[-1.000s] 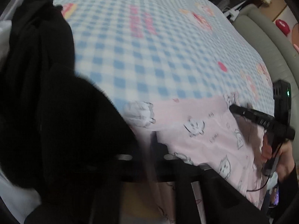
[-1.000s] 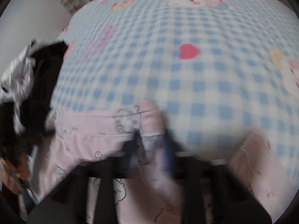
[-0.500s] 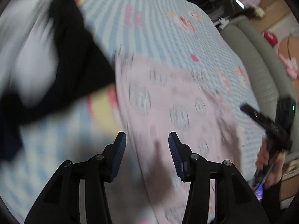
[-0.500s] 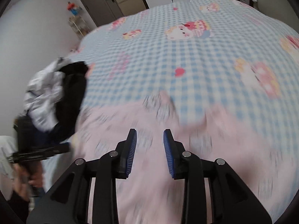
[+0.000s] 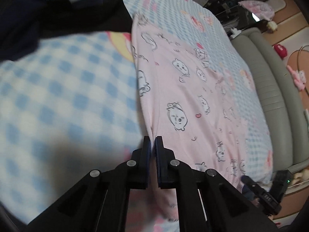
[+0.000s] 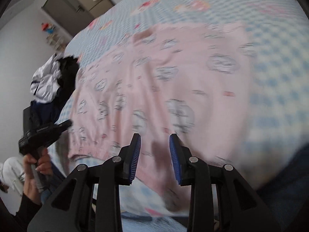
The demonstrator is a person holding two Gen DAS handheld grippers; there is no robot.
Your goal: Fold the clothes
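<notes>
**A:** Left gripper (image 5: pixel 153 142) clamped down to almost nothing, pinching the near edge of the pink garment (image 5: pixel 185 96) right between the pads. Cloth pulled up into a ridge at the tips.

**B:** Right gripper (image 6: pixel 155 150) though? Looks different.

**A:** Yep, partly parted, blue pads (image 6: pixel 174 150) showing, hovering over the same pink garment (image 6: pixel 164 81). Nothing caught between the jaws as far as visible, just fabric underneath. Very blurry in that view, so contact with the cloth hard to call.

**B:** Where's the garment sitting?

**A:** Spread out flat-ish on the bed (image 5: pixel 58 89), on the blue-and-white checked cover with cartoon prints. Pink with little white cartoon faces all over. Runs lengthwise away from the left gripper.

**B:** Anything else on the bed?

**A:** Heap of dark and white clothes (image 5: pixel 63 11) at the far left corner, touching the top edge of the pink piece. Same heap (image 6: pixel 52 81) visible from the right wrist view, off to the left.

**B:** Other gripper visible in either view?

**A:** Both ways. Left one (image 6: pixel 44 133) seen from the right wrist, held in a hand (image 6: pixel 36 166). Right one's black body down in the lower right corner of the left view. Grey padded bed frame (image 5: pixel 270 89) along the right side too.
</notes>
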